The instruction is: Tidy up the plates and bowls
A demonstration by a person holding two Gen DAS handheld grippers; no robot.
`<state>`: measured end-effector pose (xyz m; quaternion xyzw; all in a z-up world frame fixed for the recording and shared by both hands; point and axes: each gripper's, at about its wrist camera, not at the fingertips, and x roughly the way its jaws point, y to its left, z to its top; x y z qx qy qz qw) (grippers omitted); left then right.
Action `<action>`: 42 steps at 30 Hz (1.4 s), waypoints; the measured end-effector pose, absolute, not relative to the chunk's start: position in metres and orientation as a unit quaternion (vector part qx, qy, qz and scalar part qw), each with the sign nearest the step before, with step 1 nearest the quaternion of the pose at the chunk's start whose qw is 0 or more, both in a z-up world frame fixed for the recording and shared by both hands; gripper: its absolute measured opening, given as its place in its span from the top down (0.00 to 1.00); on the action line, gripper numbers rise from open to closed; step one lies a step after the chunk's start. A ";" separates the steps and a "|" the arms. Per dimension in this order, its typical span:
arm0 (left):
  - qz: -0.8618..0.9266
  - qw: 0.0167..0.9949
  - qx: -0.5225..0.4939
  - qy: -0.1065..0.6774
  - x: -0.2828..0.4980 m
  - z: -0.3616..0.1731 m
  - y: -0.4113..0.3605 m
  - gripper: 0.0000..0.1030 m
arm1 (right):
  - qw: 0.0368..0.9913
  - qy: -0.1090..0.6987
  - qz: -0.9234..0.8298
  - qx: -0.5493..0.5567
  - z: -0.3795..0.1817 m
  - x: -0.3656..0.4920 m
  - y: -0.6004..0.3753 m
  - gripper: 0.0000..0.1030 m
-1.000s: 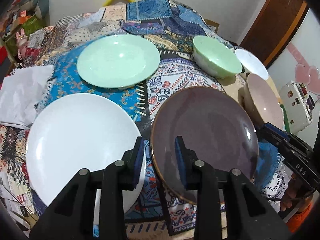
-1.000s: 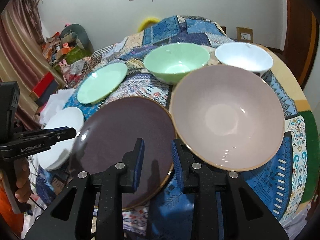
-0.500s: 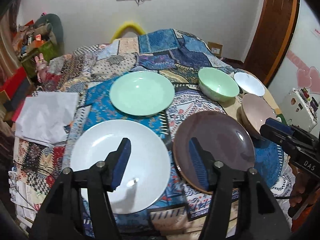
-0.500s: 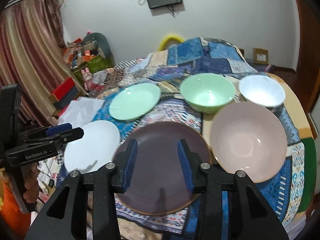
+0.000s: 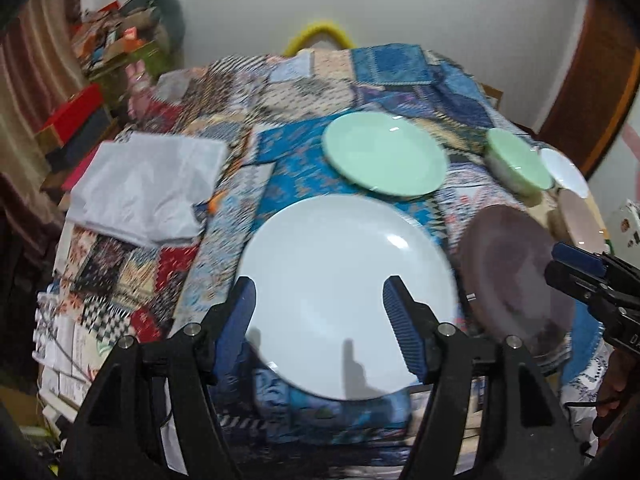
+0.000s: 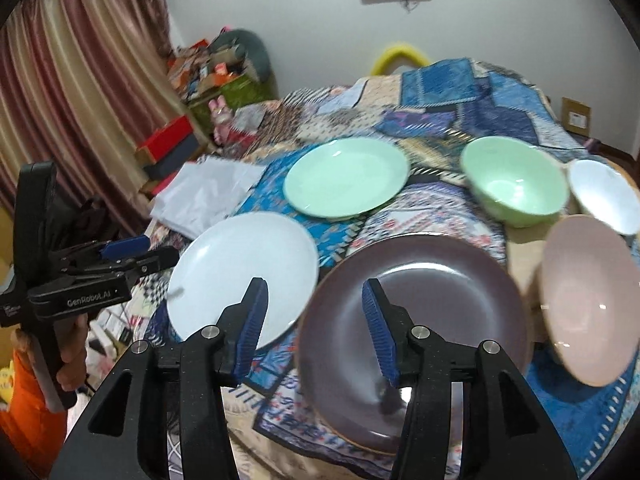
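Here the left tool (image 5: 318, 320) hangs with its jaws wide apart over the round white ceramic plate (image 5: 344, 296) on the patchwork-covered desk (image 5: 280, 92). Rightward, the right tool (image 6: 314, 318), also spread, hovers above the round purple plate (image 6: 416, 316).

Plates (image 6: 412, 312) left of bowls (image 6: 516, 180)
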<state>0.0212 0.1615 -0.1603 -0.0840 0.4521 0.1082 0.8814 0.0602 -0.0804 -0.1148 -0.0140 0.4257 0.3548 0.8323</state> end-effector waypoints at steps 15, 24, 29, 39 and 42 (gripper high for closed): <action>0.122 0.857 -0.118 0.487 0.017 -0.211 0.207 0.36 | 0.794 0.473 0.375 -0.070 -0.155 0.083 -0.023 0.56; 0.106 0.851 -0.139 0.496 0.023 -0.224 0.217 0.38 | 0.779 0.495 0.375 -0.083 -0.172 0.105 -0.004 0.56; 0.087 0.845 -0.157 0.504 0.026 -0.232 0.220 0.55 | 0.777 0.498 0.372 -0.097 -0.178 0.112 0.003 0.63; 0.067 0.843 -0.170 0.505 0.029 -0.236 0.220 0.68 | 0.773 0.515 0.355 -0.105 -0.187 0.123 0.010 0.71; 0.072 0.844 -0.164 0.505 0.030 -0.236 0.222 0.68 | 0.771 0.518 0.358 -0.096 -0.187 0.121 0.008 0.71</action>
